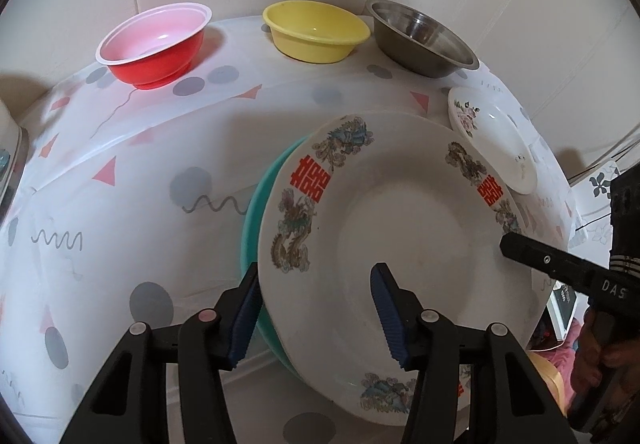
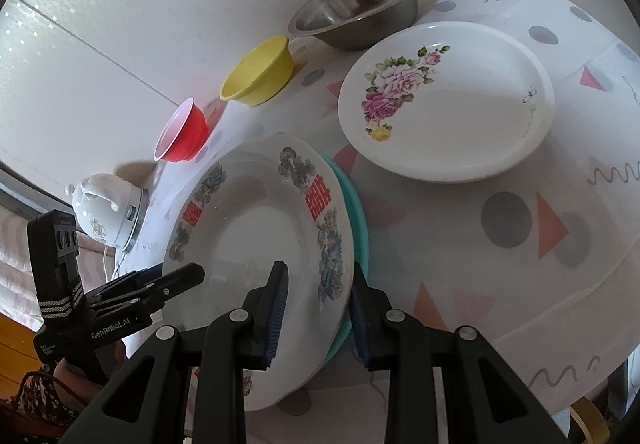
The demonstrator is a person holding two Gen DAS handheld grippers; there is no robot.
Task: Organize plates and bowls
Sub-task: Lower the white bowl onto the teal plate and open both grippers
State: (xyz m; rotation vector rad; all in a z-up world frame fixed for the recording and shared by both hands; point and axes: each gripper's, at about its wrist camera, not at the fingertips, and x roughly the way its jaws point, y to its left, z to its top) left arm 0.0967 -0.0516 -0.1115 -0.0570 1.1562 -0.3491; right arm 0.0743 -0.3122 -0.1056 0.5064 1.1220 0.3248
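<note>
Soft indoor light, sharp focus (fisheye edges bent, vignetted).

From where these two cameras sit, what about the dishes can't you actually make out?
- Teal dish: only a crescent shows in both views; the dragon plate covers the rest.
- Dragon plate's near rim: hidden behind the left gripper and, in the right wrist view, the right gripper.
- Small writing on the rose plate: too small to read.

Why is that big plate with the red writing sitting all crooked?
The dragon plate rests on a teal plate but slid off-center, so the teal one peeks out on one side. Both grippers, left and right, straddle the stack's rims. The bowls and the rose plate look fine.
</note>
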